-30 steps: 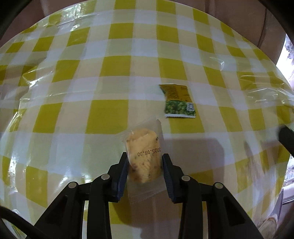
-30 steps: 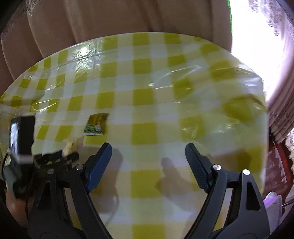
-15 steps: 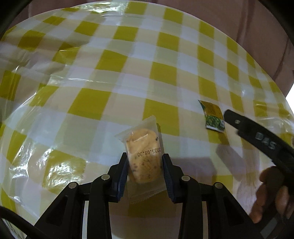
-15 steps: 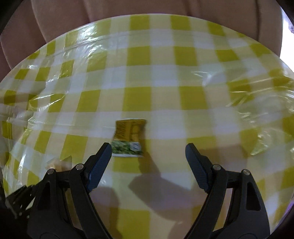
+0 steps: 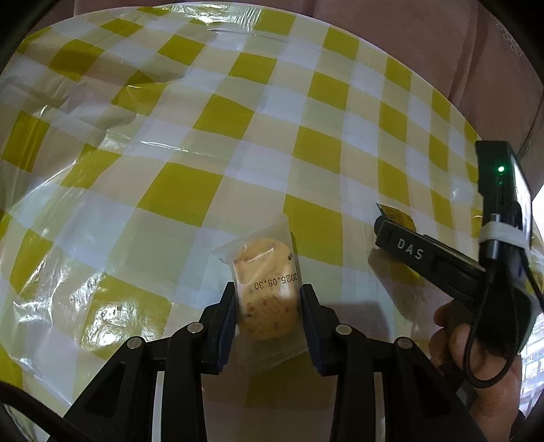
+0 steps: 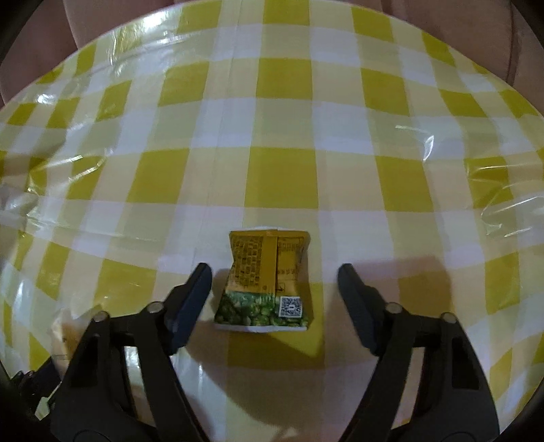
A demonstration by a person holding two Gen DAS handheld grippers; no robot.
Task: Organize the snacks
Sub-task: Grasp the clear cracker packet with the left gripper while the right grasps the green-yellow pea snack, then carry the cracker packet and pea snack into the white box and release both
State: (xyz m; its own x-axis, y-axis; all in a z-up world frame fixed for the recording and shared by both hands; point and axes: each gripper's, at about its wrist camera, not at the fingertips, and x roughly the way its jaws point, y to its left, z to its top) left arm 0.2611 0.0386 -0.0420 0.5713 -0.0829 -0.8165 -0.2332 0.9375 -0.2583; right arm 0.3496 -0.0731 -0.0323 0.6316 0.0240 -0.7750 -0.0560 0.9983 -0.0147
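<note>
My left gripper [image 5: 267, 307] clamps the cookie [image 5: 267, 292] while my right gripper [image 6: 273, 289] closes around the packet [image 6: 263, 282] at 12 o'clock on the cloth [image 6: 282, 136], pads not yet touching; next, squeeze squarely

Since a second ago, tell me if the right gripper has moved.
Yes. The right gripper has swung over the checked tablecloth to the green and yellow snack packet, which now lies between its closing jaws, untouched.

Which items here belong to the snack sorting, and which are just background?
Job:
- cookie packet, clamped in left gripper
- green-yellow packet, lying between the closing jaws of right gripper, not yet pinched

Background:
- checked tablecloth
- pink seat behind
</note>
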